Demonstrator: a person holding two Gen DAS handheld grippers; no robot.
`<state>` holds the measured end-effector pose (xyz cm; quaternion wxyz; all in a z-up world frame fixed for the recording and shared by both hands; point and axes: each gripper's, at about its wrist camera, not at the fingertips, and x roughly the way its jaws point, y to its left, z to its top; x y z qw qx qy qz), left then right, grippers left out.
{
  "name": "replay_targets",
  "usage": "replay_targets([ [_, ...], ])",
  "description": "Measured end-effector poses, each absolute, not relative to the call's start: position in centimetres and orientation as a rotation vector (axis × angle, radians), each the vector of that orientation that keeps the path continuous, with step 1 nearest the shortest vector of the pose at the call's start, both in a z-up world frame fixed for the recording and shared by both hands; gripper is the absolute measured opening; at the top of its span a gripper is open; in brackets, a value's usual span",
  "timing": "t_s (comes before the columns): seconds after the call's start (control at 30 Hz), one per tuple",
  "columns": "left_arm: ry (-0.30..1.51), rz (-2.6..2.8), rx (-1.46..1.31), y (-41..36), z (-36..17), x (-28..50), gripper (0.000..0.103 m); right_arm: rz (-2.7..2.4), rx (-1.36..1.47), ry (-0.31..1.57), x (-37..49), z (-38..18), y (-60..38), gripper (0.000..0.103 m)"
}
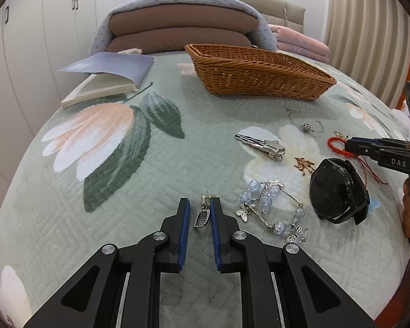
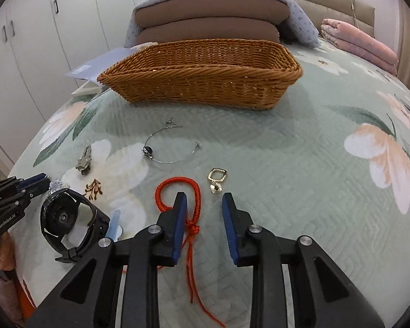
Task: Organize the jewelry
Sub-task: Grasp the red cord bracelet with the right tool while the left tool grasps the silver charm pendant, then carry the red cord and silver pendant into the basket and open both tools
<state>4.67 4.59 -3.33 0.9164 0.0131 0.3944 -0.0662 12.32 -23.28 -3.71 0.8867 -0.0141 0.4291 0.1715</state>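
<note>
Here the left gripper (image 1: 200, 205) hung low over the floral quilt (image 1: 139, 186) with a silver drop earring (image 1: 202, 214) between its blue pads. The earring's top touched the right-hand pad; its looped pendant lay in the narrow gap, apart from the left-hand pad. The jaws stood nearly together, but whether they pinched the earring or merely bracketed it could not be told.

The right gripper (image 2: 204, 201) pointed down at the quilt with its jaws clearly apart and no pad pressing on anything. A red braided cord bracelet (image 2: 164, 191) lay under its left finger: the loop curled out ahead of that fingertip, the knot sat just inside the pad, and the loose tails ran back toward the camera. A small gold earring (image 2: 217, 180) lay just ahead of the gap, nearer the right fingertip and touching neither.

Between the two grippers rested a black wristwatch (image 1: 339, 190) on its side, with a blue-bead butterfly bracelet (image 1: 273, 207) just beside it. Farther off were a silver hair clip (image 1: 262, 146) and a thin wire bangle with one bead (image 1: 306, 125). The wicker basket (image 2: 205, 82) stood well beyond them all, near the pillows, with a book (image 1: 106, 82) to its left.
</note>
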Motion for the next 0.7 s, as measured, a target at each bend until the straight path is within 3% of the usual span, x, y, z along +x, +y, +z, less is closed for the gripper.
replay_targets([
  [0.17, 0.81, -0.123, 0.057, 3.9, -3.3, 4.4, 0.014, 0.33, -0.158, 0.88, 12.3, -4.1, -20.9, 0.028],
  [0.23, 0.807, -0.119, 0.065, 3.8, -3.3, 4.3, 0.013, 0.342, -0.182, 0.871, 12.0, -4.2, -20.4, 0.01],
  [0.3, 0.804, -0.118, 0.067, 3.8, -3.3, 4.3, 0.013, 0.359, -0.186, 0.866, 11.8, -4.1, -20.3, 0.007],
  [0.43, 0.799, -0.135, 0.065, 3.8, -3.2, 4.3, 0.004, 0.376, -0.165, 0.854, 11.5, -3.9, -20.7, 0.006],
  [0.7, 0.76, -0.138, 0.038, 4.1, -2.6, 3.7, 0.004, 0.39, -0.099, 0.815, 10.9, -2.9, -21.8, 0.006],
])
